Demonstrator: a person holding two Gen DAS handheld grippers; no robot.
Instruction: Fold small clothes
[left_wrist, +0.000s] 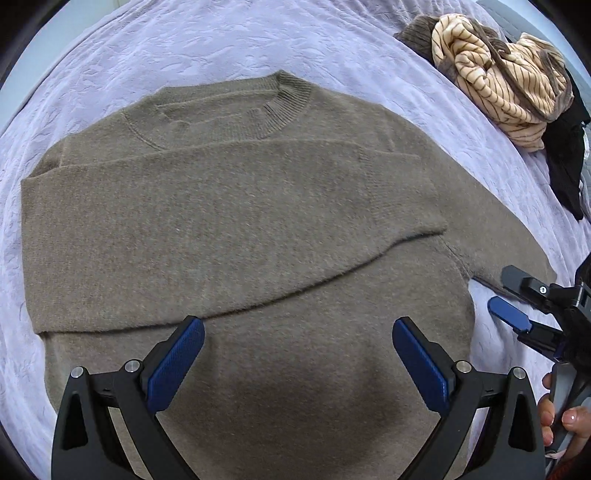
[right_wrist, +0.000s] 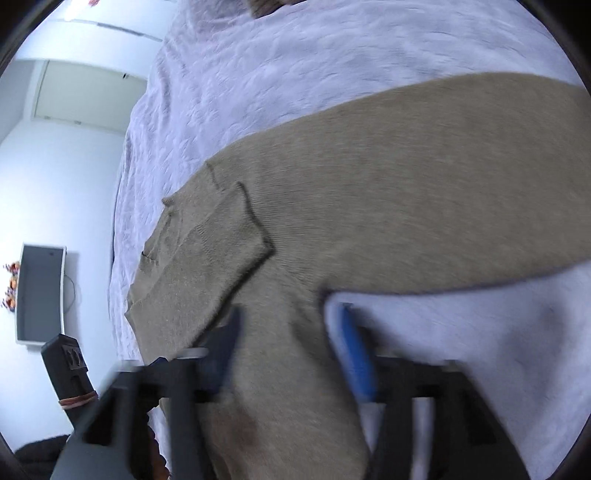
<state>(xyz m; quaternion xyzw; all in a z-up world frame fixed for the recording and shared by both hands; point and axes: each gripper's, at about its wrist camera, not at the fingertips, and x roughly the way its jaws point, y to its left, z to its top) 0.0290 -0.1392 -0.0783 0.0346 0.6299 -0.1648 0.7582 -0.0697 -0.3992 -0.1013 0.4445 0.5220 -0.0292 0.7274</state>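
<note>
Sweater (left_wrist: 236, 221) flat on lavender bedspread (left_wrist: 207, 48), one sleeve (left_wrist: 184, 236) folded across chest. Left gripper (left_wrist: 297, 354) over hem, jaws wide apart, holding nothing. Right gripper (right_wrist: 291, 339) straddling other sleeve (right_wrist: 288, 354), jaws parted, grip unclear through blur. Striped clothes pile (left_wrist: 498, 74) far right.

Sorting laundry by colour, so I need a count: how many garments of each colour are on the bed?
Olive-brown: 1, the sweater spread flat
Beige striped: 1, the striped top in the pile
Black: 1, the black garment beside it
Dark brown: 1, the knit piece behind the pile
Total: 4
</note>
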